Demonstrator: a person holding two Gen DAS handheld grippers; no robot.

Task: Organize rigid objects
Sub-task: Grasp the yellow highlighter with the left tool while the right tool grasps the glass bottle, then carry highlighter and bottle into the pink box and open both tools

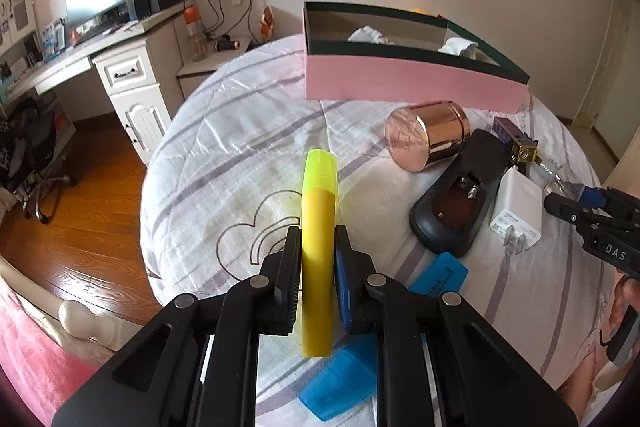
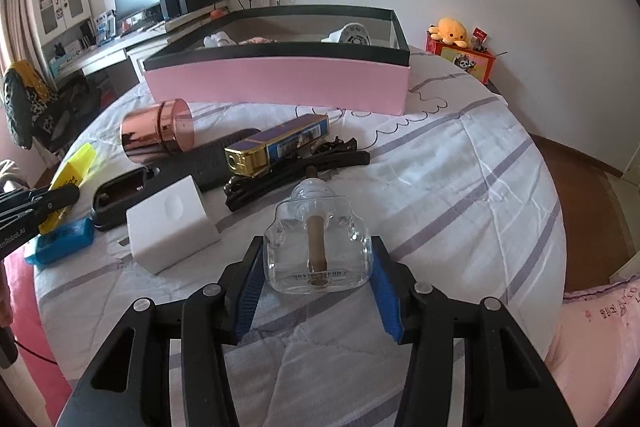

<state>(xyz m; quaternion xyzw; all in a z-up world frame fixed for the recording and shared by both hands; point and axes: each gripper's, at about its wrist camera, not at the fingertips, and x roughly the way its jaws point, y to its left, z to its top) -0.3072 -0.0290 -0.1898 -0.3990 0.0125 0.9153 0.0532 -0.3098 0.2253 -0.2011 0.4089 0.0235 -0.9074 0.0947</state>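
While one highlighter [image 1: 318,227] is gripped, one glass bottle [image 2: 318,247] sits clamped.

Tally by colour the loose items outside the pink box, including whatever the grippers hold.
Yellow: 1, highlighter
Clear: 1, glass bottle
Rose-gold: 1, tin
White: 1, charger
Blue: 2, blue cases
Blue-and-gold: 1, lighter
Black: 2, remote, hair clip
Total: 9

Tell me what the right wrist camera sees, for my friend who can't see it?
The right gripper clasps a clear glass bottle above a striped white bedspread. Behind lie a white plastic charger block, a shiny copper tin and an open pink cardboard box.
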